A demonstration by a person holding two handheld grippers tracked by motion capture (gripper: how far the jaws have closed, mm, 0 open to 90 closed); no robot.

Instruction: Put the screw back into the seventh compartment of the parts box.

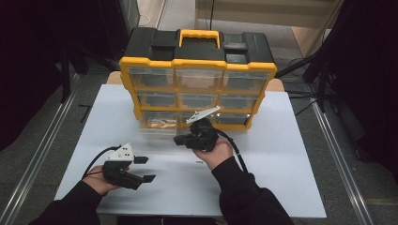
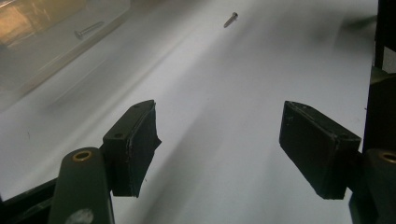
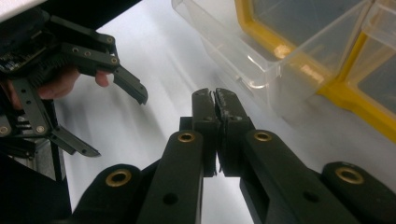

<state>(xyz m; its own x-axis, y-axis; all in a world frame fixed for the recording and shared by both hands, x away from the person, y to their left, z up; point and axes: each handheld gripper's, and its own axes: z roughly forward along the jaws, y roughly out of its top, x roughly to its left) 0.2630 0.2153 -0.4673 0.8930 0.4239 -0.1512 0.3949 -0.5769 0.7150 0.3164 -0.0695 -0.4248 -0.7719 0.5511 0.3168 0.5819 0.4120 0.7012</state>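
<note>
A yellow and black organizer case (image 1: 199, 63) stands upright at the back of the white table (image 1: 281, 164). Its bottom-left clear drawer (image 1: 157, 129) is pulled out; in the left gripper view the drawer (image 2: 42, 42) holds a screw (image 2: 88, 30). A loose screw (image 2: 230, 19) lies on the table. My right gripper (image 1: 178, 139) hovers just in front of the drawer, pointing left, jaws shut (image 3: 215, 95) with nothing visible between them. My left gripper (image 1: 147, 168) rests near the front left, open and empty (image 2: 222, 140); the right gripper view has it (image 3: 116, 123) at its left.
The case has several clear drawers behind a yellow frame (image 3: 355, 105) and a yellow handle (image 1: 199, 33) on top. Metal rails (image 1: 42, 150) run along both sides of the table. Cables trail from both grippers.
</note>
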